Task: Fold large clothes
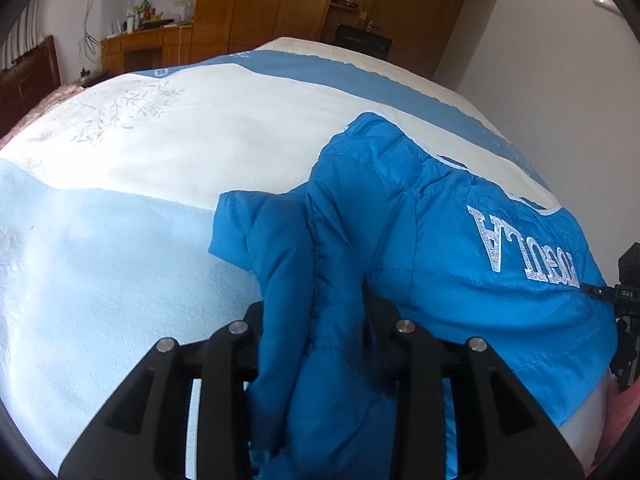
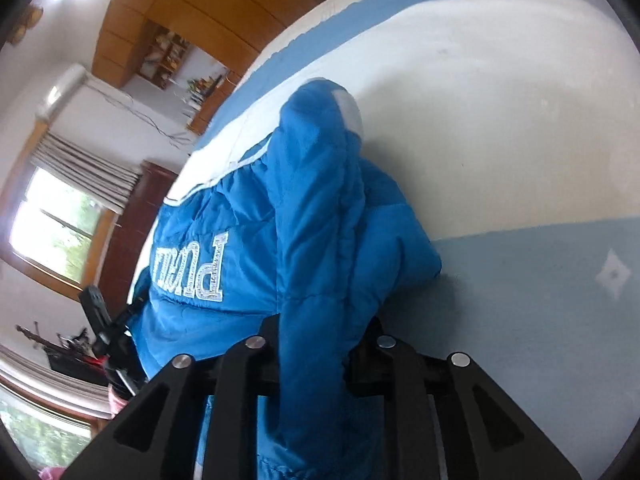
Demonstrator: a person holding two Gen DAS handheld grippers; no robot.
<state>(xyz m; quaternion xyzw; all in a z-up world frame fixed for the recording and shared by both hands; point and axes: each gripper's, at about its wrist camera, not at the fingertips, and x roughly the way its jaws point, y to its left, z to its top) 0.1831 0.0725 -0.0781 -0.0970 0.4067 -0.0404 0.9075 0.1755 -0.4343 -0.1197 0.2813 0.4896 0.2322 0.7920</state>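
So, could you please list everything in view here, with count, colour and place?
jacket: one, bright blue with silver lettering, bunched on the bed
bedspread: one, cream with pale and mid blue bands, covering the bed
wardrobe: one, light wood, beyond the bed
desk: one, light wood, cluttered, left of the wardrobe
headboard: one, dark red-brown, far left
window: one, bright, with pale curtains
air conditioner: one, white, high on the wall
left gripper: one, black, jacket fold between its fingers
right gripper: one, black, jacket fold between its fingers

Wrist views, close, sharing jacket (image 1: 420,240)
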